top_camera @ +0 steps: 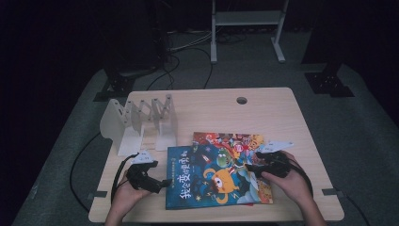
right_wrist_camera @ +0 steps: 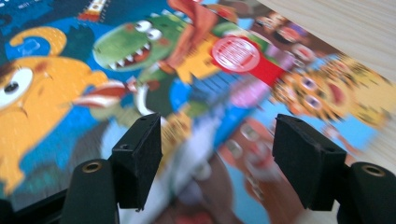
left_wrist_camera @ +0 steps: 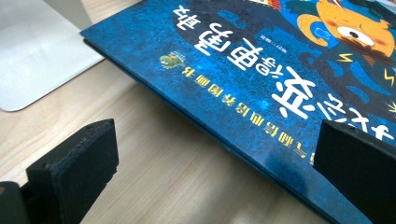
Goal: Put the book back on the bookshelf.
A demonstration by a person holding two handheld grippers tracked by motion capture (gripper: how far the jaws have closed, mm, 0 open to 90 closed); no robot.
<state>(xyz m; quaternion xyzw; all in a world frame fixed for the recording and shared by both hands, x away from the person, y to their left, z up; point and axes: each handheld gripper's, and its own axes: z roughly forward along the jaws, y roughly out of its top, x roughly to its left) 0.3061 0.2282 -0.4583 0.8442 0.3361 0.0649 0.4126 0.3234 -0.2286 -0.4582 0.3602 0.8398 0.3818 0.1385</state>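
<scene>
Picture books lie stacked at the near middle of the table (top_camera: pixel 282 101), a blue book (top_camera: pixel 207 176) skewed on top of a second book (top_camera: pixel 244 141) whose busy orange and red cover shows past its far and right edges. The left gripper (top_camera: pixel 162 183) sits at the blue book's spine edge with its jaws spread wide, one pad on the bare wood and the other over the cover, gripping nothing. The right gripper (top_camera: pixel 249 165) hovers over the covers near the blue book's right edge, its jaws apart with only printed pictures between them. To lift the top book cleanly, I judge it best to slip one left pad under the slightly raised spine edge while the right steadies the lower book. A white rack (top_camera: pixel 141 123) stands just beyond, probably the destination. The blue cover shows white characters and an orange one-eyed monster.
</scene>
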